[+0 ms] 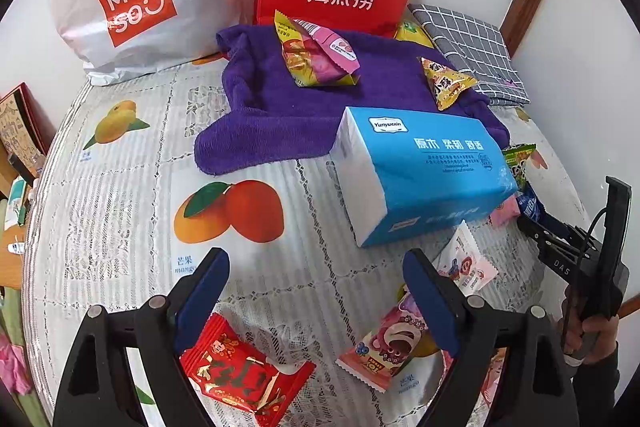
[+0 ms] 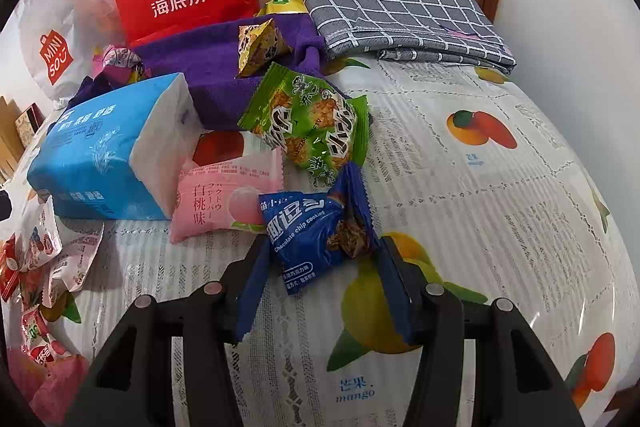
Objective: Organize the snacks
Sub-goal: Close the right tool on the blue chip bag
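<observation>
Fruit-print tabletop [image 2: 500,187] | right tool [image 2: 320,267] clamps blue cookie packet [image 2: 308,227], lower centre | left tool [image 1: 316,291] open, empty | lift straight, avoid snagging green packet [image 2: 312,123].

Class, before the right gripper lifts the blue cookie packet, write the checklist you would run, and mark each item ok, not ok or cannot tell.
1. Blue cookie packet sits between the right gripper fingers: ok.
2. Pads pressing firmly on the packet: cannot tell; the wrapper looks pinched, but the contact is partly hidden.
3. Packet free of neighbours: not ok; it overlaps the pink peach bar and its top flap reaches the green snack pack.
4. Left gripper open and holding nothing: ok.
5. Left gripper out of the right gripper's way: ok; they are well apart.
6. Tissue pack clear of the packet: ok.
</observation>
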`<state>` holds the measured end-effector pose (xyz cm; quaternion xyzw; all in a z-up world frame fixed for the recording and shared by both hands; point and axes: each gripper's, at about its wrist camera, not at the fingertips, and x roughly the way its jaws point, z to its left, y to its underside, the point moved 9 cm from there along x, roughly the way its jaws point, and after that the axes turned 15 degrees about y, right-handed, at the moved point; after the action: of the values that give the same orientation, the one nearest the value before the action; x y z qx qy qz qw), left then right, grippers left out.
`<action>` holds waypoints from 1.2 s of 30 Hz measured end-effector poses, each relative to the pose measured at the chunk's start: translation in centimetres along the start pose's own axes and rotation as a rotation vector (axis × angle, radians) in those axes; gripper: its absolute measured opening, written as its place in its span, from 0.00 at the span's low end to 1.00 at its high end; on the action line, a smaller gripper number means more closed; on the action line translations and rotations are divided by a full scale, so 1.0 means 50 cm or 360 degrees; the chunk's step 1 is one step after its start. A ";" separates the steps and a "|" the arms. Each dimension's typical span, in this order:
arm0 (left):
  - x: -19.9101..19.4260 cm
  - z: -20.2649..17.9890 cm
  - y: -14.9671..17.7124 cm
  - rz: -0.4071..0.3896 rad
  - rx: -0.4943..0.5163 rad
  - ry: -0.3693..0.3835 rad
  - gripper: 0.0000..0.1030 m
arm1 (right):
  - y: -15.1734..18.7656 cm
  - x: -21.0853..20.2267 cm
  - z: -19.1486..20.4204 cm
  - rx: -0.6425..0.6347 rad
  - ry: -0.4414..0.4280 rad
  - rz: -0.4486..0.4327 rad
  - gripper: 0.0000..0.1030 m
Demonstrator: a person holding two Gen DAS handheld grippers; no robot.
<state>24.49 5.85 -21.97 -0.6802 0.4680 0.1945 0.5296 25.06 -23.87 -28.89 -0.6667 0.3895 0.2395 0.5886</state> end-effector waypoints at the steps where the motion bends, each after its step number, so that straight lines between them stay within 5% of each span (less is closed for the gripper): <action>1: 0.001 0.000 0.000 0.0001 0.0000 -0.0002 0.86 | 0.000 0.000 0.000 0.0000 0.0001 -0.0002 0.51; 21: -0.034 0.004 0.024 -0.0017 -0.0038 -0.0045 0.86 | 0.019 -0.037 -0.019 0.0016 -0.0063 0.0057 0.36; 36: -0.037 -0.015 0.038 0.0016 0.0015 -0.0084 0.86 | 0.030 -0.037 -0.009 -0.0104 -0.0144 0.0086 0.37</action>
<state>21.81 5.98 -21.32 -0.6700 0.4582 0.2130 0.5439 22.70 -23.87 -28.26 -0.6634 0.3722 0.2978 0.5768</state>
